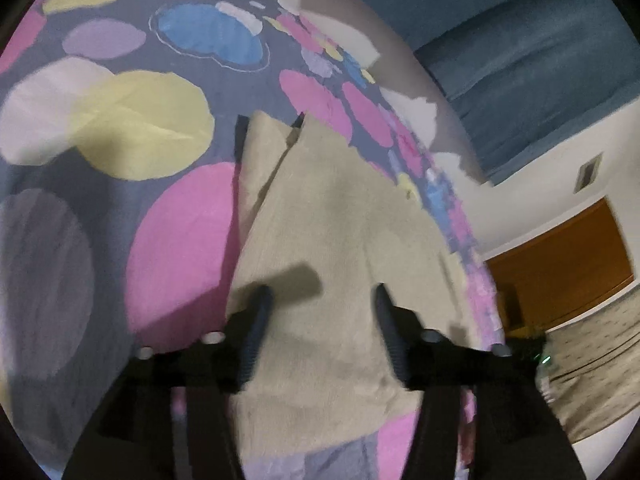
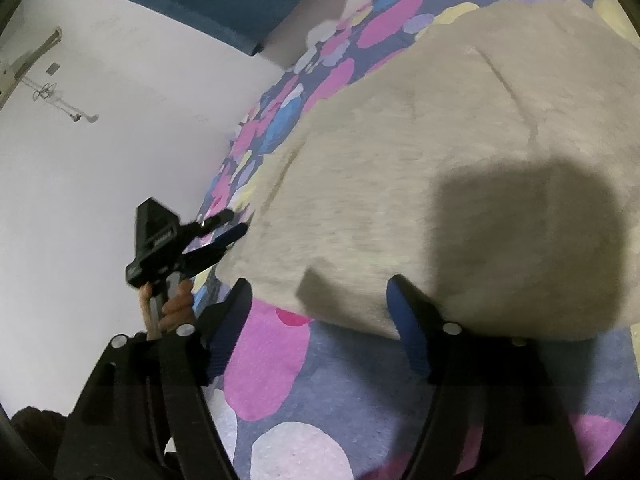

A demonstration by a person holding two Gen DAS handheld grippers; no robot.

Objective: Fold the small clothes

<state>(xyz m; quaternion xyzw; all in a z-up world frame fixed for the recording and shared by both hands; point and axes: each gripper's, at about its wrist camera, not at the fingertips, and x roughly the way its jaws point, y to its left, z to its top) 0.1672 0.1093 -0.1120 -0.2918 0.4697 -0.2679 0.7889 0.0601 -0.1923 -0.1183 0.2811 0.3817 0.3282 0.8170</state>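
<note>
A beige knit garment [image 1: 340,240] lies flat on a bedsheet [image 1: 180,240] printed with pink, yellow and blue blobs. In the left wrist view my left gripper [image 1: 322,298] hovers over the garment's near part, jaws wide apart, the cloth lying beneath them and not pinched. In the right wrist view the same garment [image 2: 400,160] fills the upper right. My right gripper [image 2: 318,292] stands open at its near hem, with nothing pressed between the pads. The left gripper [image 2: 229,226] shows at the garment's left edge, held by a hand [image 2: 172,304].
The bed's edge runs beside a white wall [image 2: 120,140]. A blue padded surface [image 1: 520,60] lies beyond the far end of the bed. A brown wooden door [image 1: 560,256] and a patterned cloth [image 1: 592,364] are off to the right.
</note>
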